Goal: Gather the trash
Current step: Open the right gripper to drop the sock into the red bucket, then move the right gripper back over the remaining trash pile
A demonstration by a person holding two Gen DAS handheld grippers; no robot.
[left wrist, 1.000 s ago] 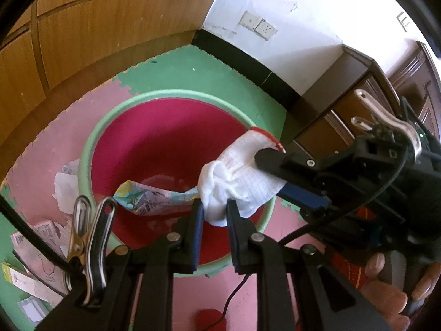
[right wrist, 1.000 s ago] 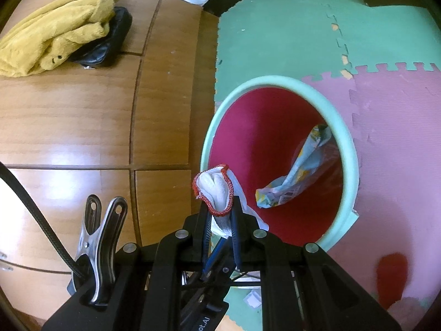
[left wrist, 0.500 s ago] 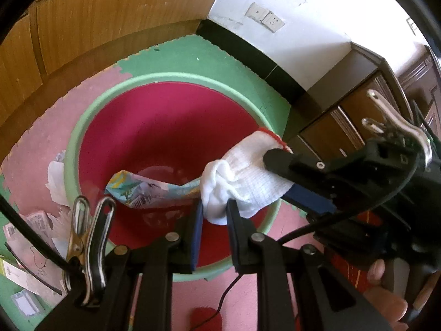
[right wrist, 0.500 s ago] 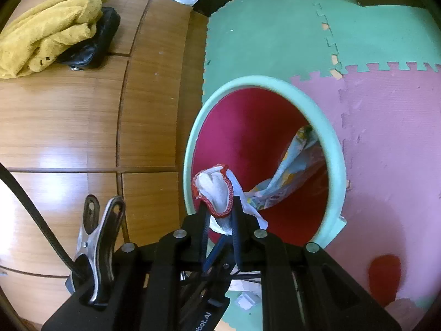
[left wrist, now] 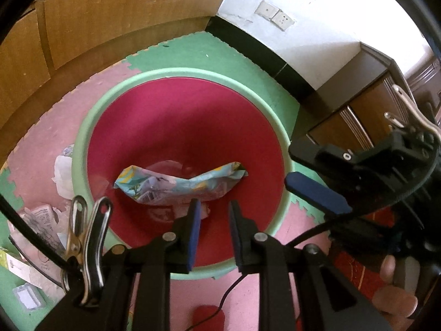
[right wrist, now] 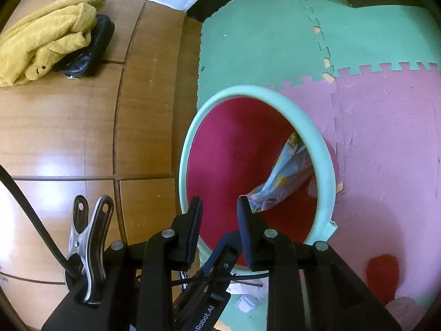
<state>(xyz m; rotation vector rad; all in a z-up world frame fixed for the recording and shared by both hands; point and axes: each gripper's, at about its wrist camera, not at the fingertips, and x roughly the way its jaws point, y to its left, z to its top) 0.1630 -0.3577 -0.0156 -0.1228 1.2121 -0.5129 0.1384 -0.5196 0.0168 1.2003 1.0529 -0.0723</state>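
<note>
A round bin with a green rim (left wrist: 193,71) and red inside stands on the foam mat. In it lies a crumpled light-blue snack wrapper (left wrist: 182,184), also seen in the right wrist view as the wrapper (right wrist: 286,182) under the bin rim (right wrist: 248,89). My left gripper (left wrist: 214,204) hangs over the bin's near side, its jaws opening with nothing between them. My right gripper (right wrist: 219,204) hovers over the bin's edge, jaws opening and empty too; from the left it shows as the right gripper (left wrist: 289,162). No glove is in either grip.
Loose trash lies on the mat left of the bin: crumpled white paper (left wrist: 62,176), printed sheets (left wrist: 35,220), a small box (left wrist: 26,298). A wooden cabinet (right wrist: 82,138) carries a yellow cloth (right wrist: 46,33) on a black pouch (right wrist: 91,49). A person's fingers (left wrist: 397,300) hold the right gripper.
The white glove with a red cuff that both grippers pinched over the bin is gone from between them. Both pairs of jaws stand wider apart. The wrapper now lies in full view.
</note>
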